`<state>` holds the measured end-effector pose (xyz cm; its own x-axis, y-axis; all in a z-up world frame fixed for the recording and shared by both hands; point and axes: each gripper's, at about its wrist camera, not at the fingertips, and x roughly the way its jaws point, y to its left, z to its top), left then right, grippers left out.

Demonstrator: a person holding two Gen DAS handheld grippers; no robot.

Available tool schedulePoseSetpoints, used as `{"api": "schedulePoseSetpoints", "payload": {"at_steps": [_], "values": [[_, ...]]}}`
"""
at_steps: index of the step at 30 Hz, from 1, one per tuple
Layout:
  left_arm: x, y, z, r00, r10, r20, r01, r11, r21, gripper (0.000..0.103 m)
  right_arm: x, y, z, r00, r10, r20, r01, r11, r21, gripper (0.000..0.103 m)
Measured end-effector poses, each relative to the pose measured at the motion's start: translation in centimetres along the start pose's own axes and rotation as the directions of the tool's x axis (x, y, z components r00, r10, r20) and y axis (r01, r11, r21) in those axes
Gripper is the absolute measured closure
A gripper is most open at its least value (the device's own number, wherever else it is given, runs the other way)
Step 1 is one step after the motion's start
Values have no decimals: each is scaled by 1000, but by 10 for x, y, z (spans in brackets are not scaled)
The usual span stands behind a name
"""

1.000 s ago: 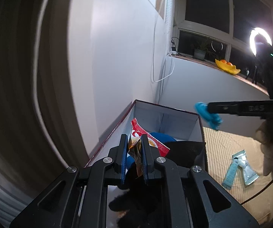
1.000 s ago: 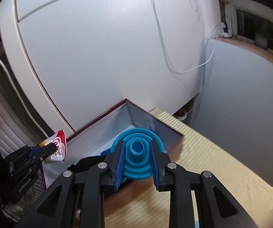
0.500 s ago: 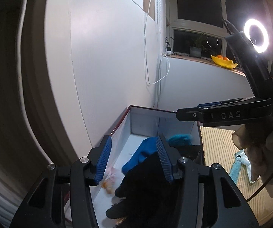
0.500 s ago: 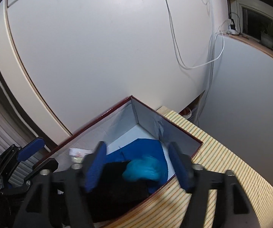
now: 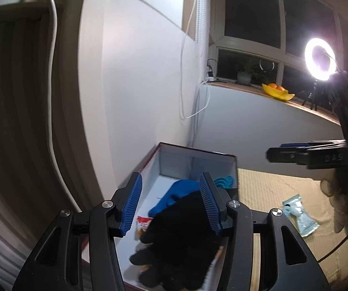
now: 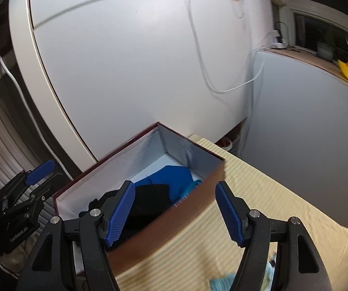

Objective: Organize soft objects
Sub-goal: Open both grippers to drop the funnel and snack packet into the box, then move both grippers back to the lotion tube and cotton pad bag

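An open maroon box [image 5: 198, 150] with a white inside stands in the corner by the wall; it also shows in the right wrist view [image 6: 135, 143]. In it lie a black furry item [image 5: 181, 237], a blue cloth [image 5: 174, 194], a teal collapsible funnel [image 5: 223, 181] and a red-and-white snack packet [image 5: 143, 225]. My left gripper [image 5: 170, 206] is open and empty above the box. My right gripper [image 6: 175, 212] is open and empty over the box's near wall, and shows side-on in the left wrist view [image 5: 307, 154].
A beige striped cloth [image 5: 271, 189] covers the table. A pale blue sachet [image 5: 300, 215] lies on it right of the box. White wall panels and a hanging cable [image 5: 186, 72] stand close behind. A ring light [image 5: 319, 59] and a yellow fruit bowl [image 5: 278, 92] are on the sill.
My left gripper opened and let the snack packet fall into the box. My right gripper opened and dropped the teal funnel into the box, then drew back to the right.
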<state>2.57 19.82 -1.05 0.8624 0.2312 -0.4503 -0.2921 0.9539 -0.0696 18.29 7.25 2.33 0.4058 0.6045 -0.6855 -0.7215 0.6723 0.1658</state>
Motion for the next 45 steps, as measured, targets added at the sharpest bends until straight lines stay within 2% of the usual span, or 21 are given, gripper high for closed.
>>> {"api": "schedulePoseSetpoints", "payload": {"at_steps": [5,8,13,15,18,20,22,25,28,36,40,45], "values": [[-10,-19,-3,998,-69,-6,69,998,7,54,-44,-25,-22,999,-40,30,39,999,33,36],[-12,-36,-6,993,-116,-23,116,993,28,46,-68,-45,-39,996,-83,34,80,994,68,34],[-7,-74,-11,975,-212,-73,218,972,83,46,-87,-86,-72,985,-172,-25,174,976,131,32],[-1,-93,-15,957,-264,-120,277,955,108,46,-87,-101,-85,980,-191,-53,197,967,161,32],[10,-120,-24,934,-305,-184,333,932,142,46,-83,-122,-105,975,-195,-103,214,953,216,32],[21,-136,-31,907,-342,-246,382,913,140,46,-78,-132,-116,976,-176,-131,205,945,257,32],[35,-151,-39,867,-392,-309,444,888,119,46,-71,-140,-126,975,-156,-158,196,937,288,32],[53,-168,-46,841,-411,-350,471,877,101,46,-56,-148,-137,974,-116,-194,177,927,332,32],[78,-186,-55,822,-400,-405,475,874,100,45,-39,-155,-143,967,-98,-234,178,919,352,32],[113,-212,-77,820,-332,-466,447,880,161,45,-9,-171,-151,945,-123,-304,234,903,361,32],[124,-222,-85,829,-285,-480,429,876,220,45,1,-173,-152,942,-115,-315,230,905,358,32],[135,-230,-91,841,-256,-476,417,868,269,45,13,-170,-149,930,-147,-336,259,913,315,32]]}}
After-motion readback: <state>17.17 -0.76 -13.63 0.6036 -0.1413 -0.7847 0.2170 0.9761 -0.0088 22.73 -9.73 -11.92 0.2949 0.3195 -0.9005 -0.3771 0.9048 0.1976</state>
